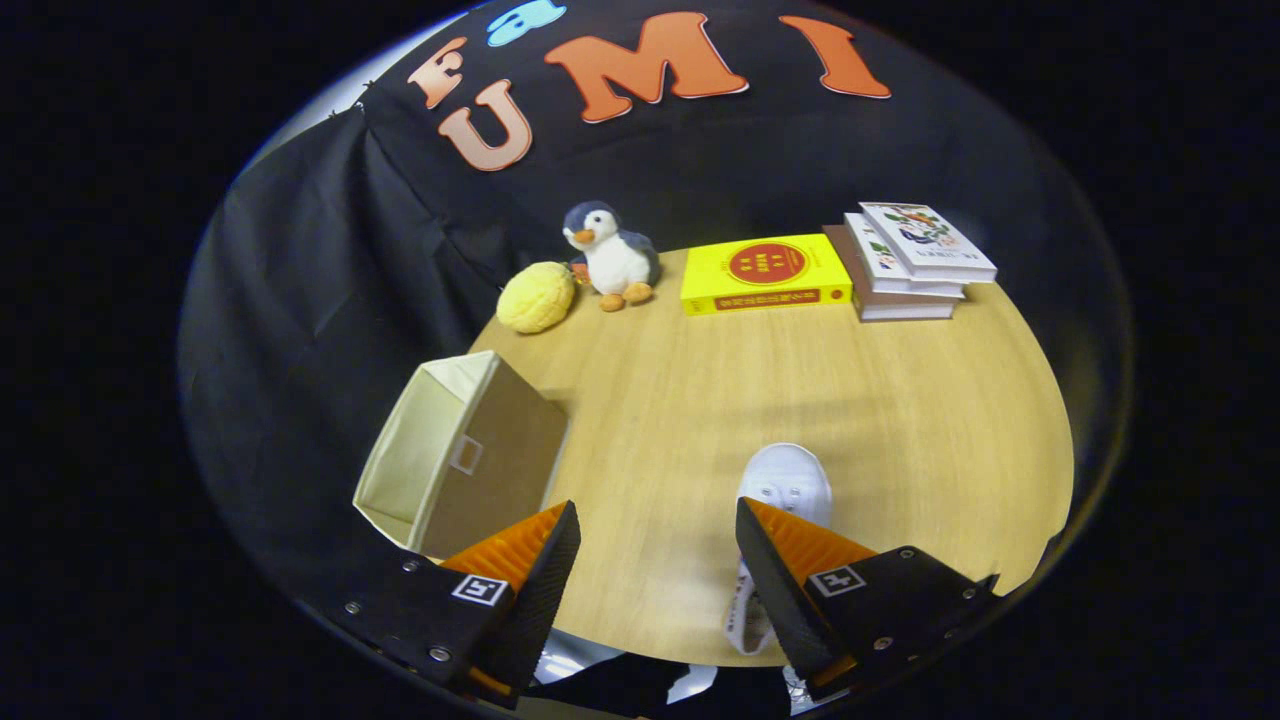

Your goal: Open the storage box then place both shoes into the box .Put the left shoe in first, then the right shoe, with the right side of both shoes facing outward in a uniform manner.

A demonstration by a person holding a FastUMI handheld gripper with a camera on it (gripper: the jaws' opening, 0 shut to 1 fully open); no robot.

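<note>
A beige fabric storage box [490,450] stands at the left edge of the wooden table [850,390], just beyond my left finger. Its mouth is uncovered and its inside looks empty. A white shoe [788,480] lies on the table with its toe pointing away from me. Its rear half is hidden behind my right finger, and a white strap of it shows beside that finger. My gripper [657,510] is open, with bare tabletop between the fingers and nothing held. White shapes show below the table's near edge, under the fingers; I cannot tell what they are.
Along the table's far edge sit a yellow round plush [537,297], a penguin toy [612,255], a yellow book [765,272] and a stack of books [910,265]. Black cloth hangs behind and to the left of the table.
</note>
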